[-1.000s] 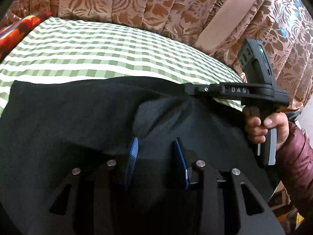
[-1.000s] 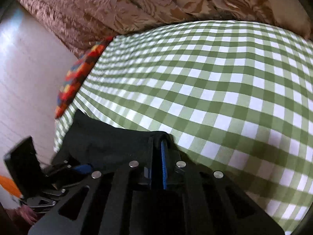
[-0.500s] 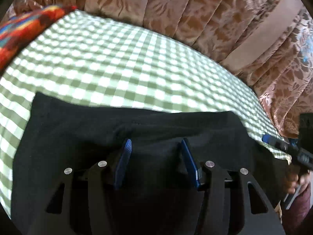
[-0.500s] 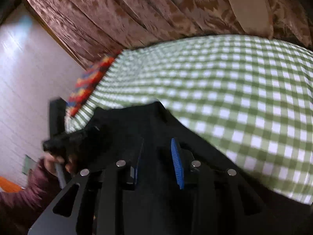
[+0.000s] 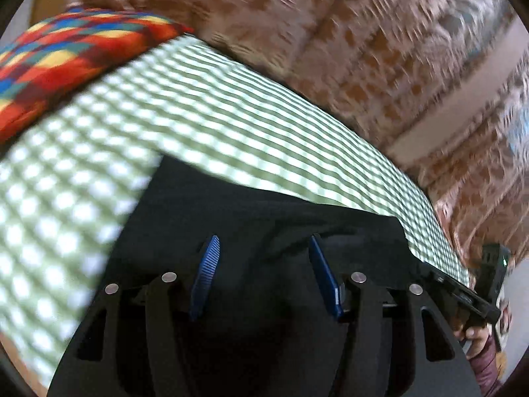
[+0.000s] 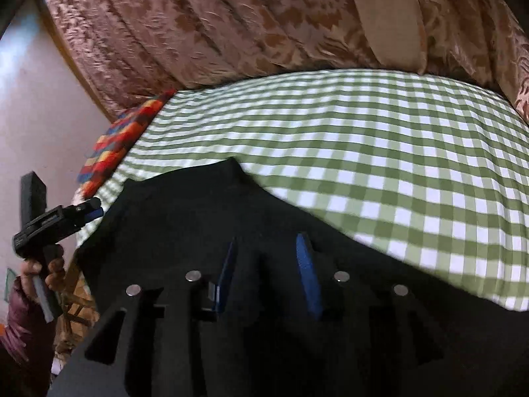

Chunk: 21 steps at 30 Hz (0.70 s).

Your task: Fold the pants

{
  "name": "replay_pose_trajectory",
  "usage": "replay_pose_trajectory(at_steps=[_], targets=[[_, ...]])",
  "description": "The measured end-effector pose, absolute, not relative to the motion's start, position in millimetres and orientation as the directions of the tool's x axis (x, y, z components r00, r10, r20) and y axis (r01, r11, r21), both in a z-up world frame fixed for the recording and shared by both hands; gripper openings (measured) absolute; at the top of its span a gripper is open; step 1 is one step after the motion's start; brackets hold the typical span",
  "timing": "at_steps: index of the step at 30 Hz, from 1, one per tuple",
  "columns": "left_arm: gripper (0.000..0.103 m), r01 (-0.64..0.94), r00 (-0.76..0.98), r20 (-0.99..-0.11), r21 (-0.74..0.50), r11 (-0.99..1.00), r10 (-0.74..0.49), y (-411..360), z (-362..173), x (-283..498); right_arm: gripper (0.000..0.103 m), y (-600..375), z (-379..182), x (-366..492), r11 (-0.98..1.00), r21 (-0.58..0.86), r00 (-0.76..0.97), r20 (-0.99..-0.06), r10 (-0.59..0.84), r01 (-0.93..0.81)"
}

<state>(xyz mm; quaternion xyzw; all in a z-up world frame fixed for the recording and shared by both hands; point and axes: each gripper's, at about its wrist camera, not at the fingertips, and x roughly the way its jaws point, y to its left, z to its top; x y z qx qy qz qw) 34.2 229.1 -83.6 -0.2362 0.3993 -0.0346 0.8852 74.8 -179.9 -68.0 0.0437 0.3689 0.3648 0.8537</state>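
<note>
Seemingly folded pants (image 6: 205,231) on bedsheet (image 6: 380,139)

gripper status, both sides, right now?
Left gripper: fingers apart and opening, nothing pinched, black pants lying beneath.
Right gripper: fingers apart and opening, pants released, nothing held.

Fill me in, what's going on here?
A person is folding black pants on a bed with a green checked sheet, one handheld gripper per hand. The pants lie spread near the bed's edge. The left gripper and right gripper both hover over the cloth with jaws apart and opening, nothing pinched between the pads. It looks like a fold was just let go. A patchwork pillow sits at the far end, patterned curtains behind.
</note>
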Motion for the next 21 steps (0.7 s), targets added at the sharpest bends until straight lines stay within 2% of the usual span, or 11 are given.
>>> replay_pose_trajectory(at_steps=[5,9,15,16,18,19,21], targets=[[0.055,-0.33,0.688,-0.718,-0.438,0.836,-0.104,292.3,-81.1,-28.2,0.043,-174.1,-69.1,28.4,0.676,0.317,0.424,-0.584,0.692,-0.666],[0.055,-0.43,0.68,-0.731,-0.456,0.779,-0.053,328.0,-88.0,-66.5,0.045,-164.8,-81.2,13.5,0.667,0.305,0.411,-0.595,0.691,-0.68],[0.055,-0.363,0.682,-0.72,-0.484,0.796,-0.126,315.4,-95.2,-72.8,0.046,-155.1,-96.1,14.8,0.687,0.293,0.417,-0.616,0.668,-0.665],[0.043,-0.351,0.672,-0.729,-0.469,0.811,-0.131,308.1,-97.4,-66.7,0.046,-155.3,-97.8,16.2,0.69,0.296,0.42,-0.616,0.667,-0.661],[0.009,-0.346,0.639,-0.765,-0.376,0.86,-0.077,292.7,-100.0,-54.1,0.046,-156.7,-100.7,21.0,0.696,0.307,0.425,-0.612,0.667,-0.65],[0.004,-0.346,0.633,-0.772,-0.344,0.873,-0.054,288.9,-100.8,-48.9,0.045,-157.5,-103.1,24.2,0.704,0.308,0.435,-0.609,0.663,-0.64],[0.003,-0.35,0.632,-0.774,-0.299,0.888,-0.012,284.8,-102.9,-37.7,0.045,-157.2,-107.4,30.8,0.71,0.315,0.44,-0.608,0.661,-0.63]])
